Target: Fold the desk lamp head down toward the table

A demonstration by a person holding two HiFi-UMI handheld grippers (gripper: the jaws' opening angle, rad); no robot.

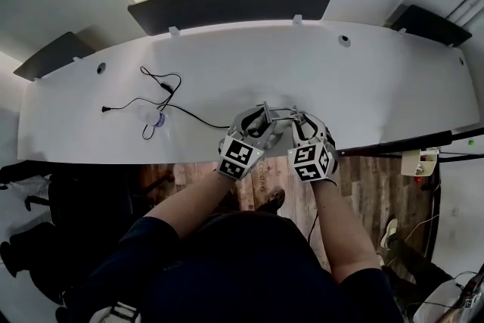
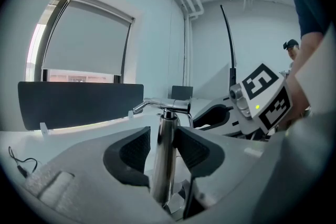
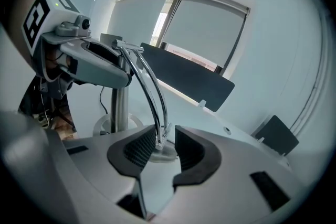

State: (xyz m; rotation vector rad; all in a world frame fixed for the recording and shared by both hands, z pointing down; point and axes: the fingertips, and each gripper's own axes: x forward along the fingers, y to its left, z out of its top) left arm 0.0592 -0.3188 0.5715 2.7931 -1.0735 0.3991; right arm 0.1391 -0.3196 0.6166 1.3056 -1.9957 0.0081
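Note:
A chrome desk lamp (image 1: 277, 119) stands at the near edge of the white table (image 1: 318, 64), between both grippers. In the left gripper view its upright post (image 2: 164, 155) rises between the pads of my left gripper (image 2: 163, 152). A thin gap shows at the left pad, so that gripper is open around the post. The two curved arm rods (image 3: 152, 92) arc down from the post (image 3: 121, 107) to the small lamp head (image 3: 164, 153), which lies low at the tabletop. My right gripper (image 3: 164, 148) straddles the rods' lower end, open, with room at its right pad.
A black cable (image 1: 162, 91) with a plug and a small clear object (image 1: 155, 117) lie left of the lamp. Dark divider panels (image 1: 231, 4) line the table's far edge. The lamp's round base (image 3: 107, 126) sits close to the near edge, above wooden floor.

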